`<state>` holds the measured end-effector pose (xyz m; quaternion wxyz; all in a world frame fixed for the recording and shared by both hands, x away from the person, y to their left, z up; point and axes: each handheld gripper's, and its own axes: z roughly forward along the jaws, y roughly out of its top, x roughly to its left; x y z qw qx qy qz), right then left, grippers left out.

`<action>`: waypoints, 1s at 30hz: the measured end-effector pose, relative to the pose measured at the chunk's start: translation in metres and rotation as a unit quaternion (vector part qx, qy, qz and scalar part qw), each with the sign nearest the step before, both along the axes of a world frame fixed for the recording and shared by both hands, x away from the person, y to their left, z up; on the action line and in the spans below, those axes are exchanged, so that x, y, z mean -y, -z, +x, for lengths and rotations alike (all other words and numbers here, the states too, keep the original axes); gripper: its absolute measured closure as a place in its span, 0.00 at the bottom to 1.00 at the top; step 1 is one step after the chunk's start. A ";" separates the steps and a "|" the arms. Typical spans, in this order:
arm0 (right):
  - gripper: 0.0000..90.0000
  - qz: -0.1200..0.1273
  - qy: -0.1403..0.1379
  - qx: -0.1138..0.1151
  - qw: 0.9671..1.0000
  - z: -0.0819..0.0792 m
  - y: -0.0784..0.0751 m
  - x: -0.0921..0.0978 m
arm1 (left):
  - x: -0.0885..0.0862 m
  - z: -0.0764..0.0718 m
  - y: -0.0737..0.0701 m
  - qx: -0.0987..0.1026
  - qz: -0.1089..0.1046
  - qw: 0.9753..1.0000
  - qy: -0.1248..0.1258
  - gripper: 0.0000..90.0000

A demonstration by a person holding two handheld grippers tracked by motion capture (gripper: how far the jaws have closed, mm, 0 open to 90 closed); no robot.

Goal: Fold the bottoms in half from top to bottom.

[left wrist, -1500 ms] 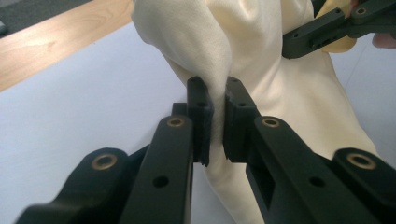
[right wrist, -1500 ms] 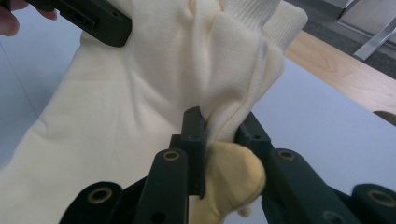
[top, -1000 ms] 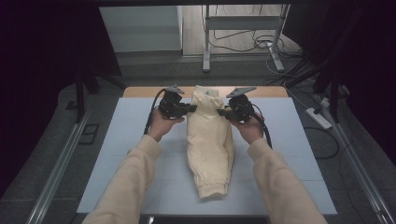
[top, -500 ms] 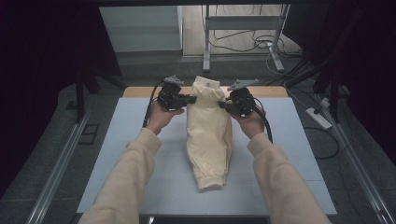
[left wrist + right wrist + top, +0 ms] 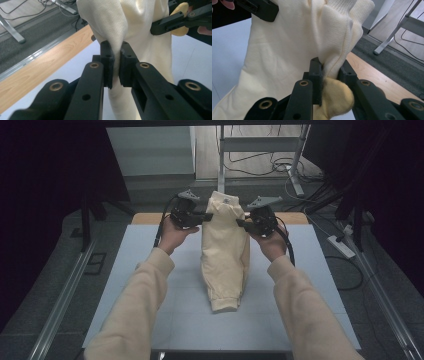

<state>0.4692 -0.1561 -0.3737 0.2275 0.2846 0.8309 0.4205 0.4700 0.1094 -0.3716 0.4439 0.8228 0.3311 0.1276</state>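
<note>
A cream sweatshirt (image 5: 226, 250) hangs folded lengthwise above the pale blue table top (image 5: 140, 270), its collar end raised and its lower hem resting on the table. My left gripper (image 5: 206, 216) is shut on the garment's left upper edge; in the left gripper view the cloth (image 5: 140, 32) is pinched between the two black jaws of my left gripper (image 5: 116, 65). My right gripper (image 5: 241, 223) is shut on the right upper edge; in the right gripper view my right gripper (image 5: 331, 72) clamps a bunched fold of the sweatshirt (image 5: 287, 50) with its ribbed collar above.
A wooden strip (image 5: 295, 217) runs along the table's far edge. Beyond it lie grey floor, a metal stand (image 5: 222, 155) and cables (image 5: 280, 167). A power strip (image 5: 340, 246) lies on the floor at the right. Metal rails flank the table.
Both grippers have risen and moved away from the person, lifting the sweatshirt's top end higher. The garment's lower part has dragged forward on the table.
</note>
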 end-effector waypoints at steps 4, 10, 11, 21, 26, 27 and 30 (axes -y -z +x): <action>0.84 -0.009 0.000 -0.004 1.000 0.001 0.008 0.001 | 0.003 0.001 0.002 -0.001 0.008 1.000 0.001 0.92; 0.84 -0.006 0.007 0.010 1.000 0.005 -0.003 0.001 | 0.003 0.008 -0.011 0.006 0.006 1.000 -0.001 0.92; 0.84 -0.006 0.007 0.012 1.000 0.005 -0.005 0.001 | 0.003 0.008 -0.014 0.009 0.006 1.000 -0.001 0.92; 0.84 -0.010 0.007 0.012 1.000 0.002 -0.005 0.006 | 0.007 0.007 -0.008 0.009 0.011 1.000 0.005 0.92; 0.84 -0.011 0.004 0.002 1.000 0.001 0.005 0.006 | 0.007 0.005 0.002 0.002 0.011 1.000 0.006 0.92; 0.84 -0.012 0.005 0.002 1.000 0.001 0.006 0.006 | 0.007 0.005 0.004 0.001 0.011 1.000 0.006 0.92; 0.84 -0.015 0.004 -0.002 1.000 0.001 0.010 0.004 | 0.005 0.005 0.009 -0.003 0.010 1.000 0.008 0.92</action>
